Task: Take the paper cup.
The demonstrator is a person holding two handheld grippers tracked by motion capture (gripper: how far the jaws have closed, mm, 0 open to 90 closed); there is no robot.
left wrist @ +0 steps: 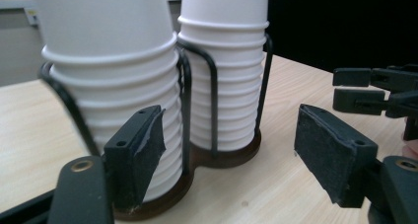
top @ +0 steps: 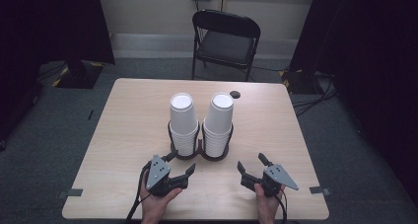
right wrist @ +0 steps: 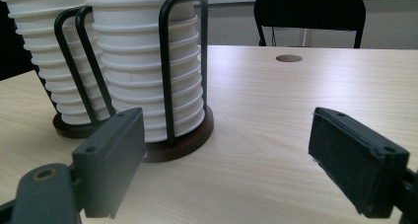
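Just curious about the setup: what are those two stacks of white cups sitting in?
A dark double holder: round wooden-looking bases with black wire hoops around each cup stack. The cups cover the base tops, so what's beneath them is hidden.

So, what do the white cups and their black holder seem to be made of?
The cups look like white paper with a matte finish: thin rolled rims stack in tight rings, though thin foam or plastic cannot be ruled out. The holder seems to be bent metal wire with a smooth black coating, slightly glossy. Its round base looks like dark brown wood or plastic.
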